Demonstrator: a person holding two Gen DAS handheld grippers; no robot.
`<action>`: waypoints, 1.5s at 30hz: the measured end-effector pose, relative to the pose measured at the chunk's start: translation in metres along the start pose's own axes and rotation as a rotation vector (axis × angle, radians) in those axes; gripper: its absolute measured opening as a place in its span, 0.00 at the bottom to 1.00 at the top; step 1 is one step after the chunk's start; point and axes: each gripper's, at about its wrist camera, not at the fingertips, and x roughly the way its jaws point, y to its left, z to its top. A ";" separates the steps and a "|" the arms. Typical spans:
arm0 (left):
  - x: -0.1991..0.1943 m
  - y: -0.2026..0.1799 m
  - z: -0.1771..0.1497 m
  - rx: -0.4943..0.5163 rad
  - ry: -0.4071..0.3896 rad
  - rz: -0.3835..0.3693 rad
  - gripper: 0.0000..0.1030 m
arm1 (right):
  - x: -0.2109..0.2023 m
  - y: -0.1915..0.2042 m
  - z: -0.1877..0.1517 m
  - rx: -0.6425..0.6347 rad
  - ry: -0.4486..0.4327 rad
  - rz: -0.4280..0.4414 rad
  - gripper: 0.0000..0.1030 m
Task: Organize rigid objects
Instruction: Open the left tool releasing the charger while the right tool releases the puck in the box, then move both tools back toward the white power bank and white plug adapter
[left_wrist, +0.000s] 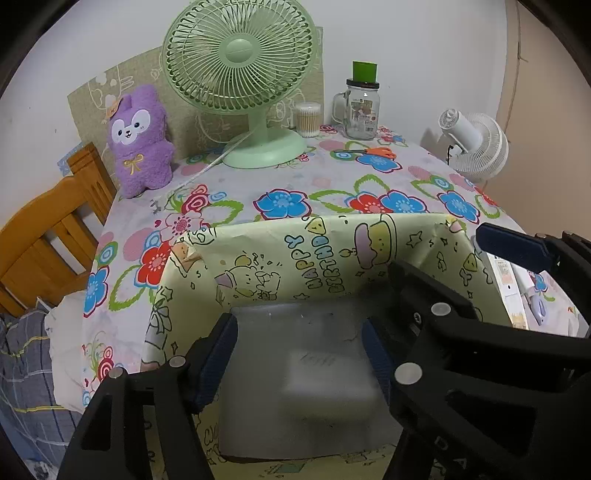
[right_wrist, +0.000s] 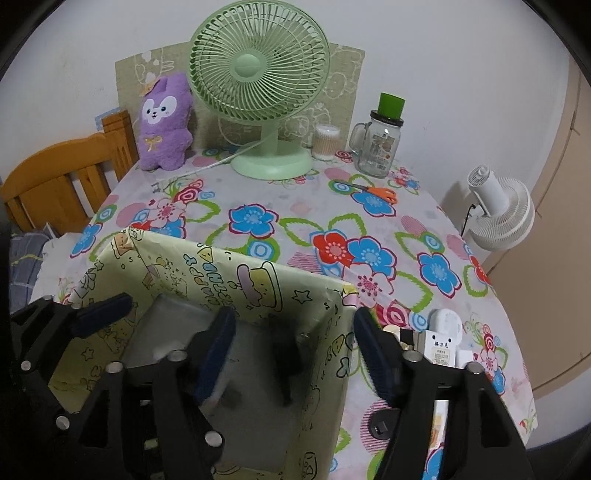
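Inside box (left_wrist: 258, 258) (birthday-print paper lining) sits grey container (left_wrist: 295, 380). Left gripper (left_wrist: 295, 354) straddles it, jaws wide, pads just clear. Right gripper (right_wrist: 295, 354) wide too, spanning box's right wall.

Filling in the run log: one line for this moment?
left gripper: jaws open around grey container | right gripper: jaws open | container in paper-lined box

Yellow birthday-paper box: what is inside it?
A grey translucent plastic container sits inside the yellow birthday-paper box. Both grippers cover parts of the floor, so anything else there is hidden.
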 end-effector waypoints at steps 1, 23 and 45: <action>0.000 0.000 0.000 0.001 -0.001 0.001 0.71 | -0.001 0.000 0.000 0.002 -0.003 -0.002 0.71; -0.041 -0.031 -0.009 -0.005 -0.065 0.005 0.82 | -0.042 -0.030 -0.016 0.039 -0.056 -0.011 0.94; -0.071 -0.076 -0.013 0.013 -0.117 -0.028 0.83 | -0.084 -0.070 -0.035 0.050 -0.116 -0.049 0.94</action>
